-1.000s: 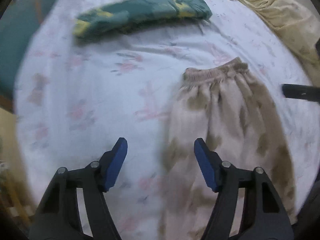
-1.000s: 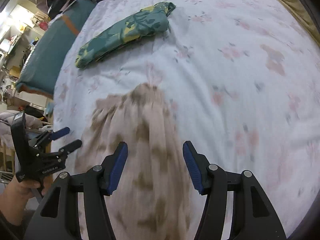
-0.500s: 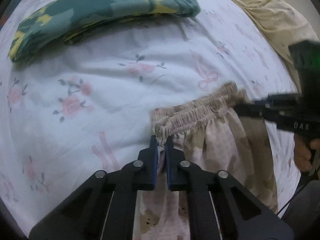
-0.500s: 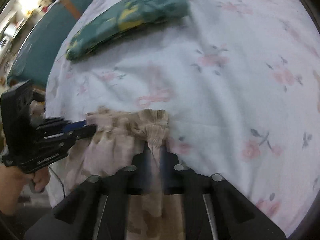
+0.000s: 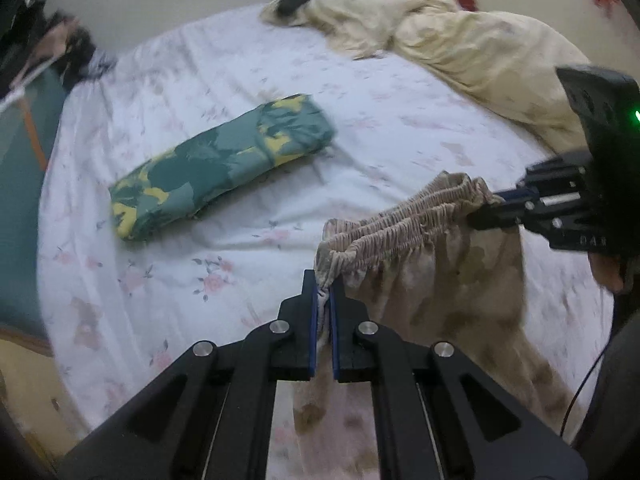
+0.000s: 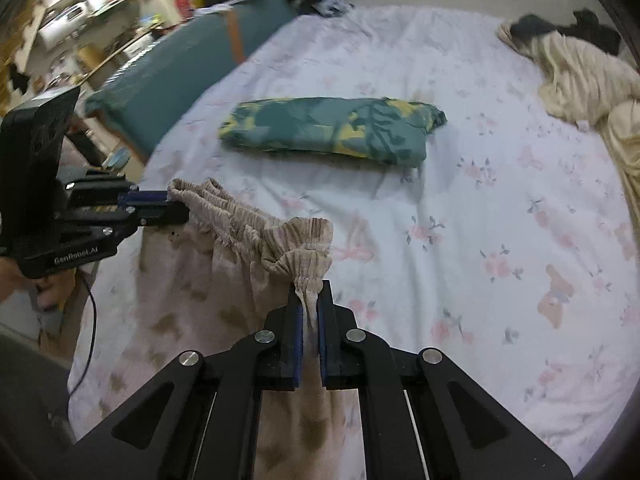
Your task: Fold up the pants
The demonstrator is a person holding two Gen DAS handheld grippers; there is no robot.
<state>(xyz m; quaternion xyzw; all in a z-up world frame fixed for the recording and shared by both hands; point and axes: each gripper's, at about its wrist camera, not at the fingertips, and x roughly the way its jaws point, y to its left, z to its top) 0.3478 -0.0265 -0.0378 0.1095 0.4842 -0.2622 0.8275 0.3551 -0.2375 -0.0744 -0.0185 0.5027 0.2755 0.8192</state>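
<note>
The left gripper (image 5: 323, 292) and the right gripper (image 6: 309, 294) each have their jaws pinched tight on one end of the waistband of the pants (image 5: 432, 264), holding it up off the bed (image 5: 240, 248), probably so the legs hang straight for folding; a folded green cloth (image 5: 224, 164) lies well apart
</note>
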